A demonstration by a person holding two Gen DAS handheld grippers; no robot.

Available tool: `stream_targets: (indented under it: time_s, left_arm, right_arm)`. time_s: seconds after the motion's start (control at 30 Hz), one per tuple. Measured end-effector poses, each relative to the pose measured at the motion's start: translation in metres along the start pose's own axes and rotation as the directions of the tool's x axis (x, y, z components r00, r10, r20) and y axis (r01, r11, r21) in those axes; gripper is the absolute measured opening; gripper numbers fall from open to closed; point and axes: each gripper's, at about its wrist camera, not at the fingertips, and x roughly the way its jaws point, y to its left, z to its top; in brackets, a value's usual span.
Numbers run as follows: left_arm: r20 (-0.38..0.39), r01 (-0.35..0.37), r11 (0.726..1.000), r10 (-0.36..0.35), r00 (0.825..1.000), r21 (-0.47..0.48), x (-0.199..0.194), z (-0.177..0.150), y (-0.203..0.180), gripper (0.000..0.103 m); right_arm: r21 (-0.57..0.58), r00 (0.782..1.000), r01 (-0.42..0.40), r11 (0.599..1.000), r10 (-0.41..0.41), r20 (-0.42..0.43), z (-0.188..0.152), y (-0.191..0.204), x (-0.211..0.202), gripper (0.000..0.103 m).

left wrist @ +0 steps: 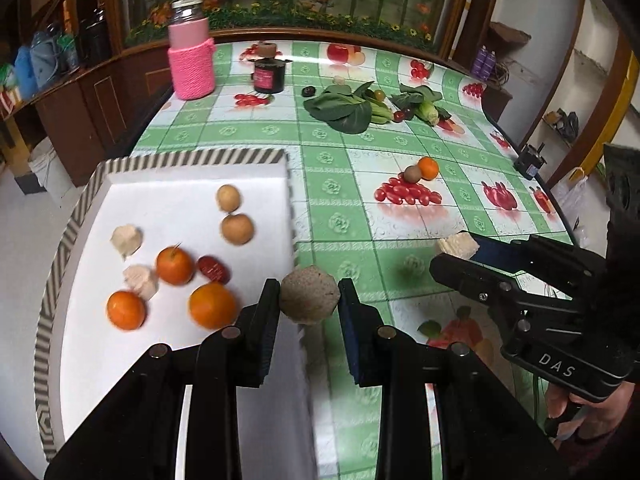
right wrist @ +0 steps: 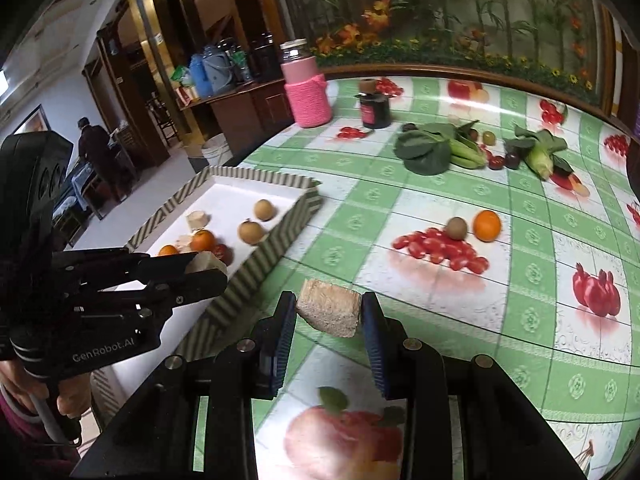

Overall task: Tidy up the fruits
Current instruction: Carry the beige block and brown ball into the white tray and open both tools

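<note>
Left claw (right wrist: 204, 266) reads "GenRobot.AI", right claw (left wrist: 460, 250) "DAS"

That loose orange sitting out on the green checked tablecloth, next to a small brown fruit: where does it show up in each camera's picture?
Left wrist view: the loose orange lies right of centre, beyond the tray, just right of the small brown fruit.
Right wrist view: the orange lies right of centre, again just right of the brown fruit.
Shared landmark: the printed pile of red tomatoes just in front of both.
</note>
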Motion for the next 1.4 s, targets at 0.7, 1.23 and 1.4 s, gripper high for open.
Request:
stream_targets:
  time_s: [0.7, 1.23, 1.4]
  left_arm:
    - [-0.019, -0.125, 0.985, 0.124, 0.992, -0.118, -0.019, -0.041, 0.073, 0.027]
    - [-0.091, -0.173, 0.973, 0.16, 0.983, -0.154, 0.0, -0.053, 0.109, 0.027]
    - [-0.093, -0.175, 0.971, 0.162, 0.982, -0.16, 0.005, -0.05, 0.111, 0.027]
  right_arm:
    - [-0.157, 0.994, -0.104, 0.982, 0.097, -0.052, 0.008, 0.083, 0.024, 0.034]
    - [-0.243, 0.975, -0.171, 0.955, 0.129, -0.179, 0.003, 0.125, 0.08, 0.033]
    - [-0.223, 0.971, -0.178, 0.959, 0.135, -0.196, 0.001, 0.117, 0.083, 0.036]
